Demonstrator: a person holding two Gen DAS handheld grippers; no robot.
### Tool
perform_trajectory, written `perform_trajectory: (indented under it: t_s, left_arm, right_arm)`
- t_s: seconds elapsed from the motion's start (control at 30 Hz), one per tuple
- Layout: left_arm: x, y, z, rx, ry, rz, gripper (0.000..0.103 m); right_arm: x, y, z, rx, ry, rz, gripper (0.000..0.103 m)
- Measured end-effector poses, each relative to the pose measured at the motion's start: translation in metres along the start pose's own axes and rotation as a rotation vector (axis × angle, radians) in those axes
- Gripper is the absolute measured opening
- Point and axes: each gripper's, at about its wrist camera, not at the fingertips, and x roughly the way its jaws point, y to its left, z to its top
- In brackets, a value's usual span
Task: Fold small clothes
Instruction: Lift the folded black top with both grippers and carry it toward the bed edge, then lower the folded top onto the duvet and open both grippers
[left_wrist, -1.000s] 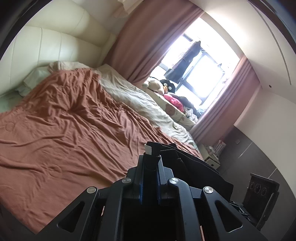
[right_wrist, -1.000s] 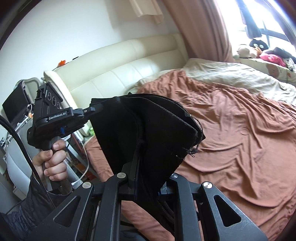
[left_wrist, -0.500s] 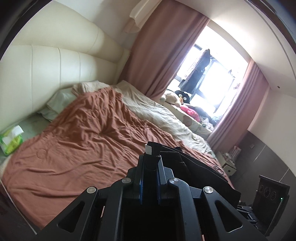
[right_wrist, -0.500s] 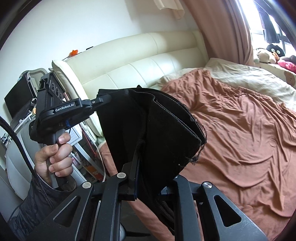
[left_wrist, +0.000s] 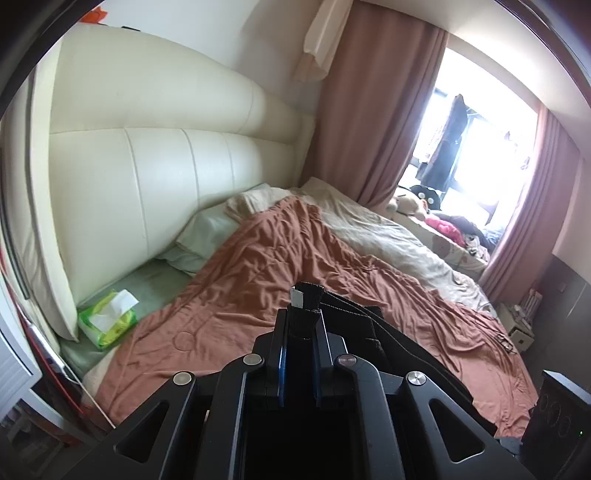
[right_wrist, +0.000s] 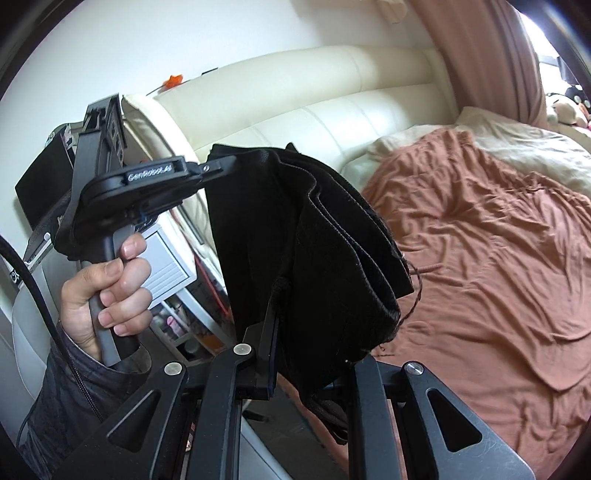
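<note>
1. A black garment (right_wrist: 314, 236) hangs in the air between the two grippers, above the near edge of the bed and clear of the rust-brown blanket (right_wrist: 498, 258).
2. The left gripper (left_wrist: 300, 314) is clamped narrow on one bunched corner of the garment; a ribbed edge with a small white tag sticks up just past its fingertips.
3. From the right wrist view, the left gripper (right_wrist: 221, 164) pinches the cloth's upper left corner, and a hand (right_wrist: 107, 291) grips its grey handle.
4. The right gripper (right_wrist: 291, 317) is closed narrow on the garment's lower part; the cloth drapes over and hides its right finger, while the left finger (right_wrist: 271, 328) presses against the fabric.
5. The garment lies folded in several layers between the two grips, sagging toward the right gripper.
6. A green tissue pack (left_wrist: 107, 319) sits near the cream headboard (left_wrist: 166, 177), well apart from the garment.
</note>
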Motion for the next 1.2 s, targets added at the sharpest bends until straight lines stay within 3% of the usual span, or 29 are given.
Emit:
perform_trajectory:
  t_s: [0.17,0.3,0.63,0.9,1.0,1.03,1.07,1.1,1.13,1.2]
  left_arm:
    - [0.023,0.022,-0.001,-0.003,0.022,0.08,0.011]
    - [0.072,0.037,-0.007,0.026,0.075,0.166,0.011]
    - [0.175,0.083,-0.011,0.002,0.168,0.215,0.011]
    - [0.238,0.107,-0.016,-0.006,0.216,0.255,0.011]
    - [0.258,0.111,-0.02,-0.006,0.248,0.283,0.013]
    - [0.264,0.113,-0.022,-0.008,0.26,0.303,0.019]
    - [0.268,0.115,-0.024,-0.01,0.267,0.318,0.029]
    - [0.269,0.116,-0.027,-0.013,0.268,0.336,0.034]
    - [0.269,0.117,-0.03,-0.014,0.266,0.349,0.046]
    - [0.266,0.116,-0.034,-0.009,0.263,0.352,0.053]
  right_arm:
    - [0.038,0.006,0.005,0.013,0.027,0.03,0.01]
    - [0.084,-0.009,0.012,0.033,0.065,0.04,0.01]
    - [0.202,-0.06,0.037,0.067,0.138,0.011,0.01]
    - [0.264,-0.09,0.04,0.118,0.161,0.01,0.01]
    - [0.286,-0.104,0.04,0.127,0.157,-0.018,0.012]
    - [0.292,-0.107,0.04,0.118,0.16,-0.058,0.014]
    - [0.296,-0.111,0.039,0.112,0.168,-0.096,0.017]
    - [0.305,-0.117,0.038,0.107,0.192,-0.154,0.031]
    - [0.309,-0.122,0.038,0.11,0.209,-0.193,0.057]
    - [0.307,-0.131,0.036,0.132,0.197,-0.211,0.079]
